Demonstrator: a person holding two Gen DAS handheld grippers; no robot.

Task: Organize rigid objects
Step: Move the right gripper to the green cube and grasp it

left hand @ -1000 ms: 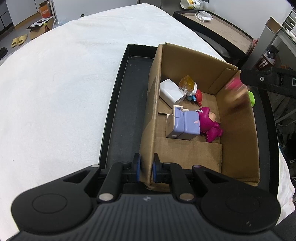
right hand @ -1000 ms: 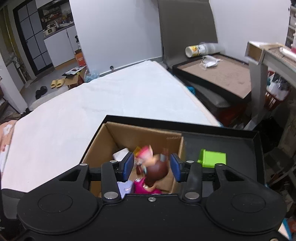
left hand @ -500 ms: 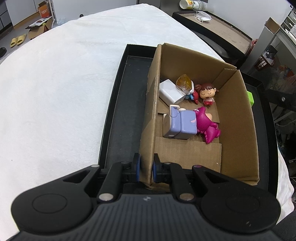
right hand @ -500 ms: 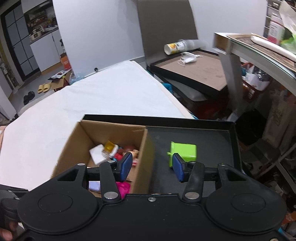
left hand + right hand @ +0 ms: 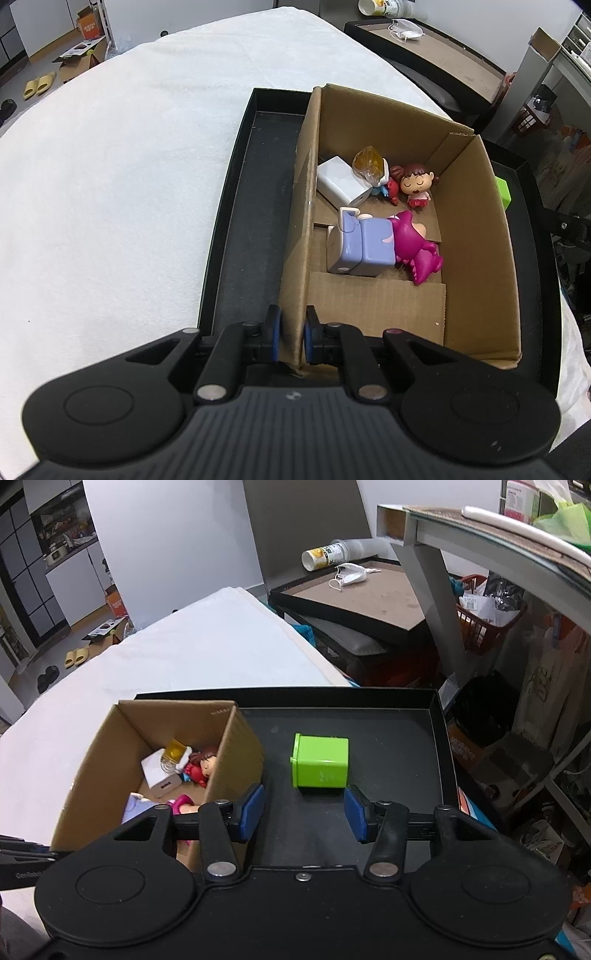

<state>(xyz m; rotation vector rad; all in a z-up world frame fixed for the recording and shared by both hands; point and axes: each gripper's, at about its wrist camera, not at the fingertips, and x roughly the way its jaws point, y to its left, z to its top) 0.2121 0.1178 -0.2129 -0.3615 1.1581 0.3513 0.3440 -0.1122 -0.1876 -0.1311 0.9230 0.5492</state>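
The green box [image 5: 320, 760] lies on its side on the black tray [image 5: 406, 738], centre of the right wrist view, just right of the carton [image 5: 240, 746] and apart from it. It appears to be rigid moulded plastic: probably light, stiff, and smooth enough to slip under a weak pinch. A rim runs along its left end. Recommended hold: across the two flat side faces at mid-length, clear of the rim.

The right gripper [image 5: 304, 814] sits just below the box in the frame, its jaws about half open with nothing between them. That gap looks close to the box's width; a wider opening is likely needed before closing.

The left gripper [image 5: 291, 338] is clamped on the carton's near wall at lower centre of the left wrist view, steadying it. Inside the carton lie a white block [image 5: 341, 181], a purple block [image 5: 364, 249], a magenta toy [image 5: 417, 247] and a doll [image 5: 416, 186].

The tray rests on a white cloth [image 5: 110, 166] covering the table. The tray floor is flat and matte, giving little grip to a sliding object. The room beyond is cluttered: a second tray [image 5: 354, 602] with a cup [image 5: 325, 555] at upper centre, shelving at right.
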